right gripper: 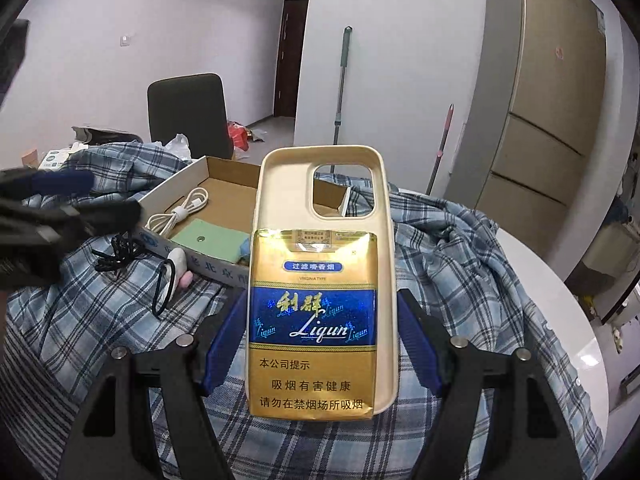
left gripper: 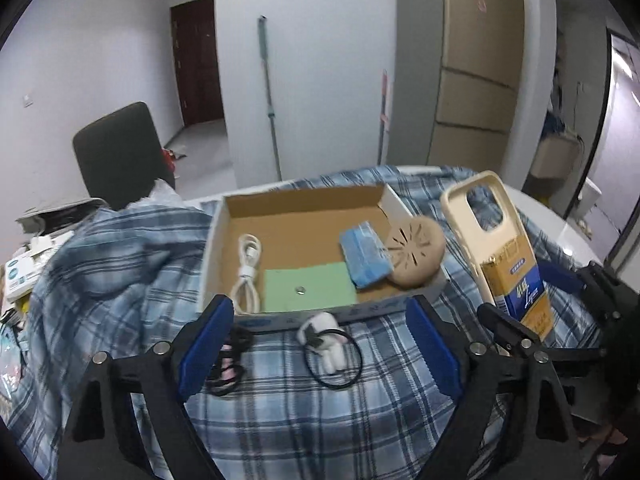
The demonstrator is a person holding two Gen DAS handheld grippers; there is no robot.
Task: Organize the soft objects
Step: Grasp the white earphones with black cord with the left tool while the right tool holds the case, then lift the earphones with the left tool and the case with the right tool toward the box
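Plaid cloth (left gripper: 280, 412) drapes the round surface (right gripper: 532, 280) before me. My right claw (right gripper: 320, 344) pinches the cream phone case (right gripper: 320, 184) at its sides, with a loose cigarette pack (right gripper: 312, 320) that could slide out if tilted. My left claw (left gripper: 320, 344) gapes empty; the plush hair tie (left gripper: 328, 344) lies between its jaws at 6 o'clock of the box (left gripper: 304, 216).

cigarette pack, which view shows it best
The right wrist view: the cigarette pack sits front-on inside the phone case, label readable. The left wrist view shows it small, at an angle, near the right edge.
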